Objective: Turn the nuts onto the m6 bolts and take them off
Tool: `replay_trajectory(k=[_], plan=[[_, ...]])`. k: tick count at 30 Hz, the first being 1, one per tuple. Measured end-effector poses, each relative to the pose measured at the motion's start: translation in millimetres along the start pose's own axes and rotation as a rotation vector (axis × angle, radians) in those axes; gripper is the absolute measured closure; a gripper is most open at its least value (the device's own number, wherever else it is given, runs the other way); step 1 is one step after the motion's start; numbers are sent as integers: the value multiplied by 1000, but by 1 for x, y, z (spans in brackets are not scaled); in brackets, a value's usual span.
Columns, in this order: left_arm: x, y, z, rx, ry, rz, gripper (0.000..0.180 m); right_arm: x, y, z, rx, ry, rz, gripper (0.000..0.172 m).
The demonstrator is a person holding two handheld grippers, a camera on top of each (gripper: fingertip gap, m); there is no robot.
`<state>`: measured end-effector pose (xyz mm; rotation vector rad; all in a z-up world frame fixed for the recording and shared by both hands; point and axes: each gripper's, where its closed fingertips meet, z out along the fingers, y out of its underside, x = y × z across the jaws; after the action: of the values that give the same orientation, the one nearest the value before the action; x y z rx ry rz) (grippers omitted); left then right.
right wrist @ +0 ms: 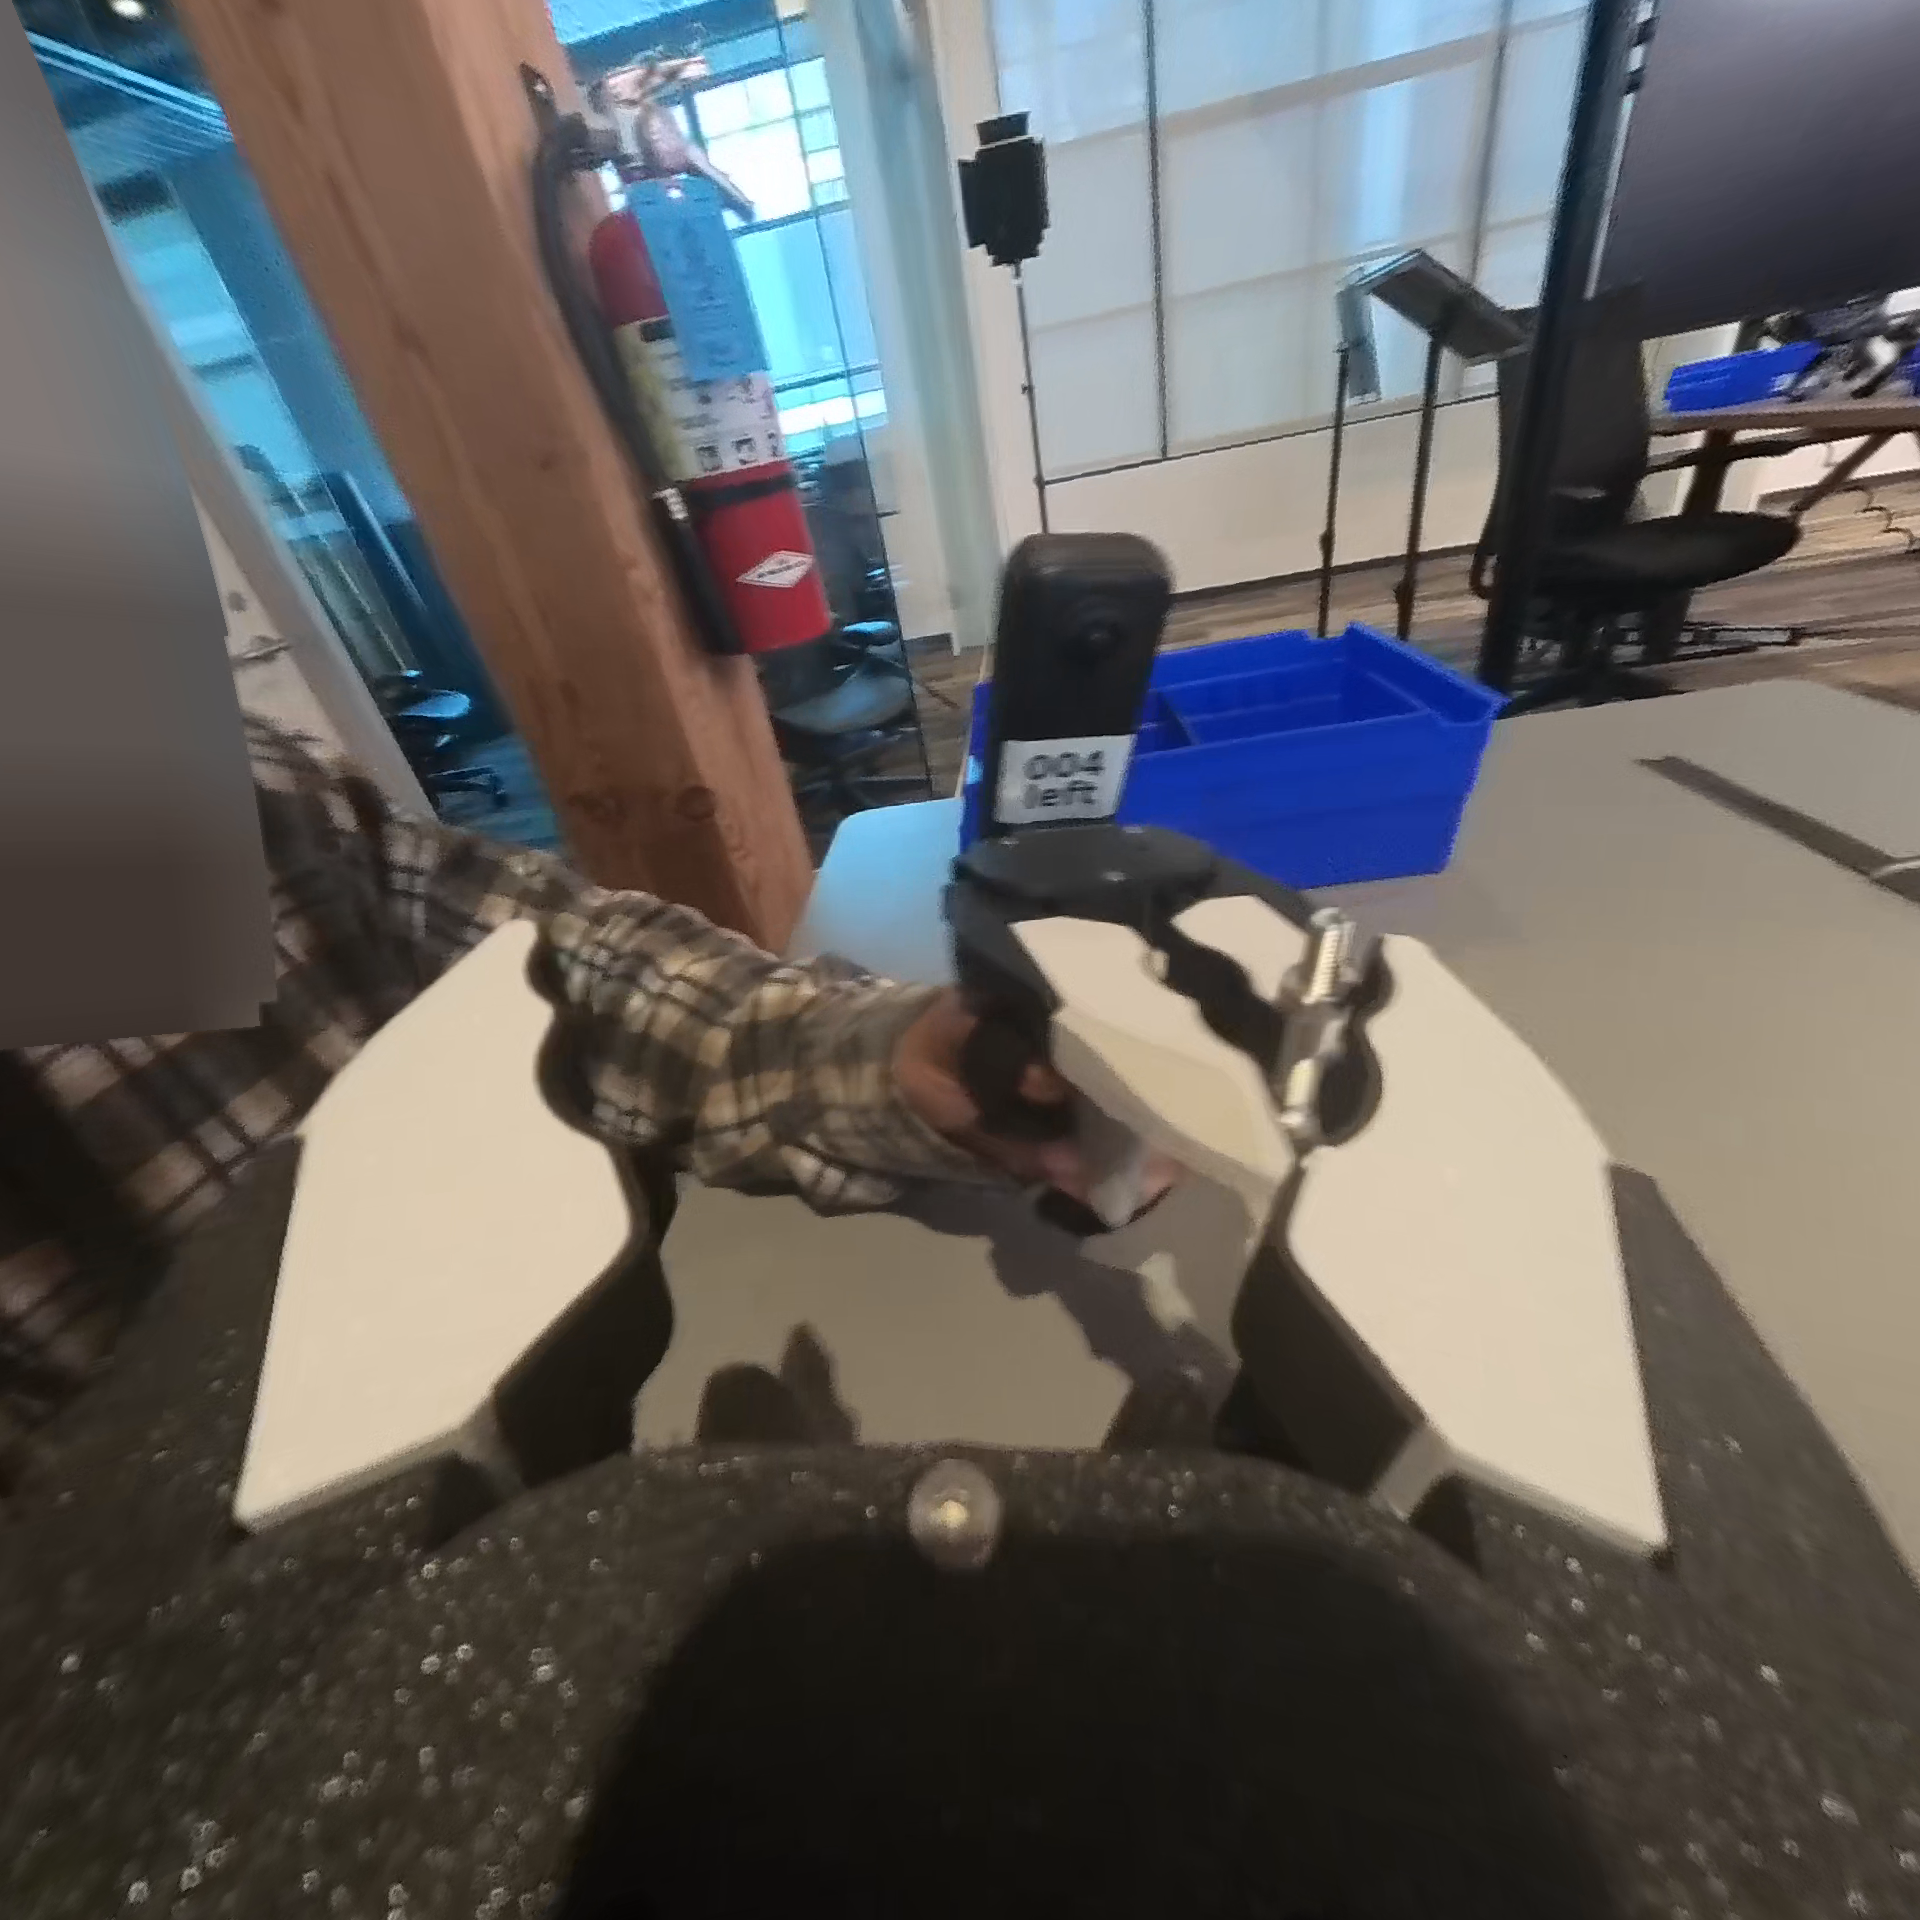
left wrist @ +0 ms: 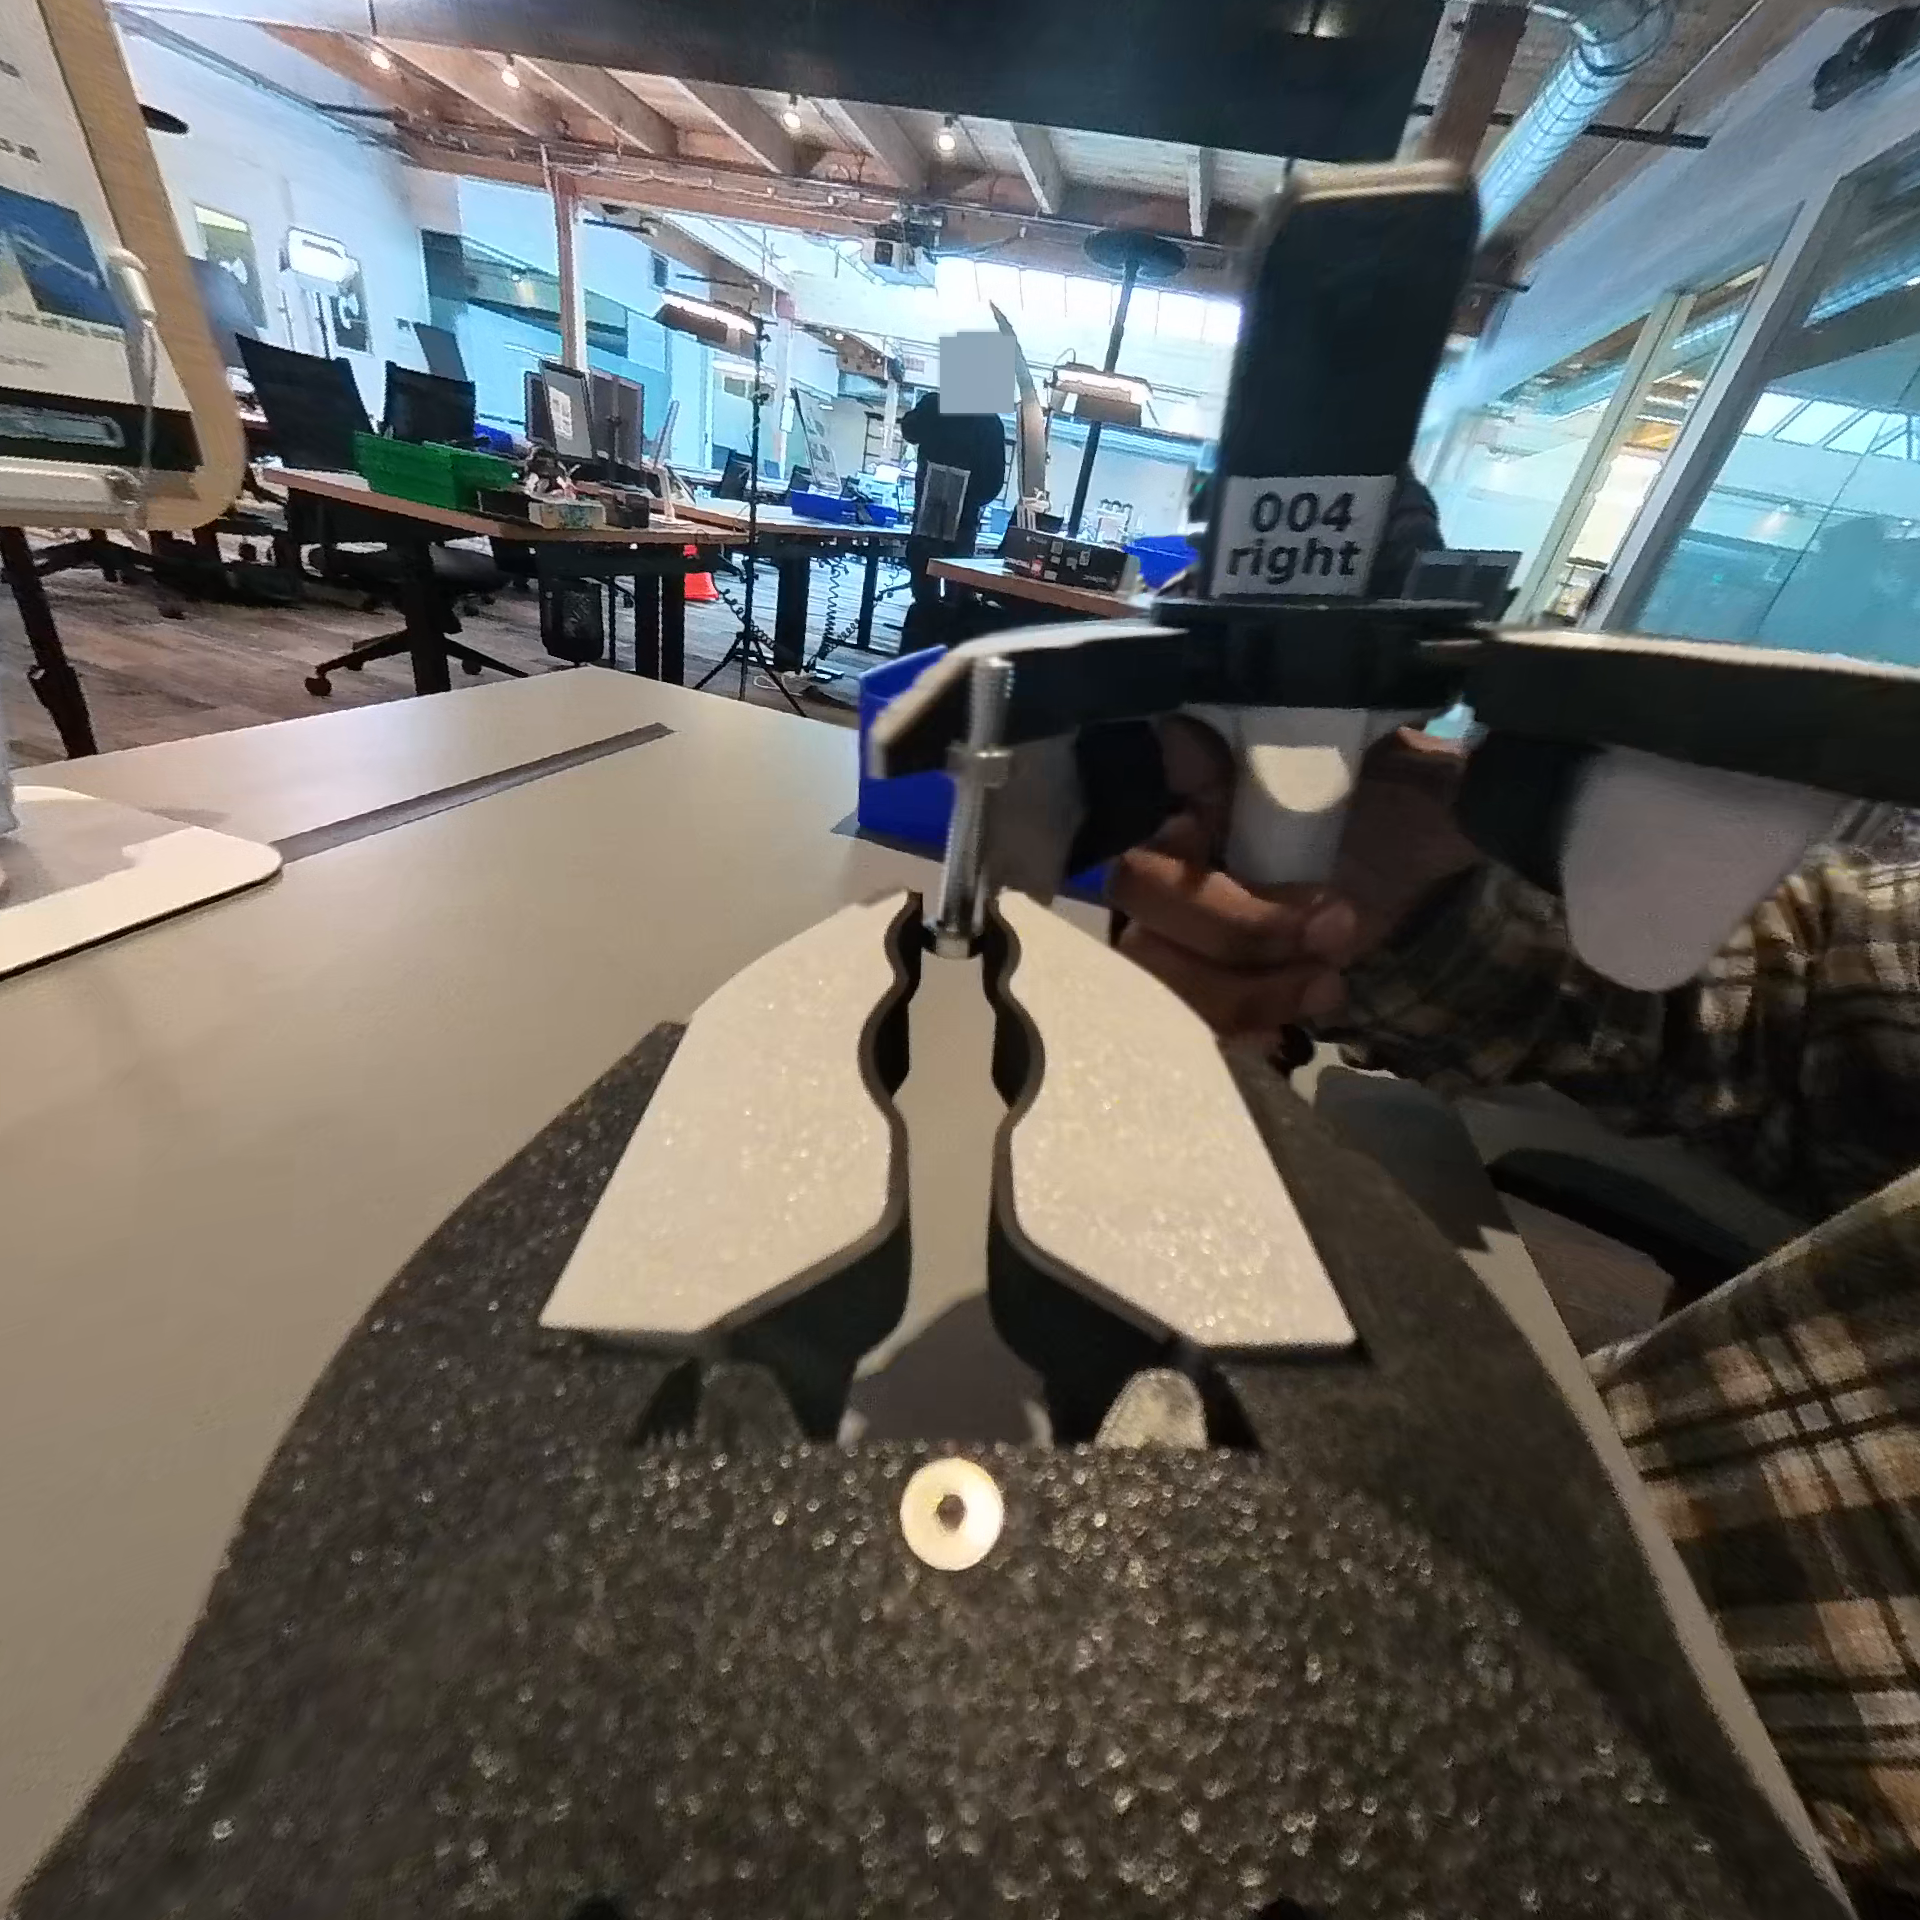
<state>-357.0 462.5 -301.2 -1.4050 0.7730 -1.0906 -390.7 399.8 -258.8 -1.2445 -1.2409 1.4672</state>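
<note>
My left gripper [left wrist: 948, 925] is shut on the head end of a silver m6 bolt [left wrist: 968, 821] and holds it upright above the grey table [left wrist: 416, 987]. A silver nut [left wrist: 984, 774] sits partway up the thread. My right gripper [right wrist: 956, 956] is wide open and holds nothing. One of its fingers [left wrist: 935, 691] lies against the bolt's upper end. In the right wrist view the bolt [right wrist: 1311, 1023] lies at the inner edge of my right-hand finger [right wrist: 1475, 1143], with the left gripper [right wrist: 1226, 966] gripping it.
A blue divided bin [right wrist: 1351, 769] stands on the table behind the grippers; it also shows in the left wrist view [left wrist: 904, 748]. A white monitor base [left wrist: 135, 883] sits at the left. A wooden post [right wrist: 488, 520] with a red fire extinguisher [right wrist: 748, 540] stands beyond the table edge.
</note>
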Motion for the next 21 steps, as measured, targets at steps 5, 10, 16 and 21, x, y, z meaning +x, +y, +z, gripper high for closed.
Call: replay_trajectory(k=[5,10,16,21], plan=[[-4,-5,-4,22,-4,-15,170,-1,-1,-13,-4,67,-44,35],[2,-2,0,12,10,-1,170,6,1,5,-21,12,-8,34],[-2,-6,-4,22,4,-6,170,-4,5,-13,-42,60,-51,36],[3,-1,1,4,11,7,170,4,5,7,-59,15,-28,34]])
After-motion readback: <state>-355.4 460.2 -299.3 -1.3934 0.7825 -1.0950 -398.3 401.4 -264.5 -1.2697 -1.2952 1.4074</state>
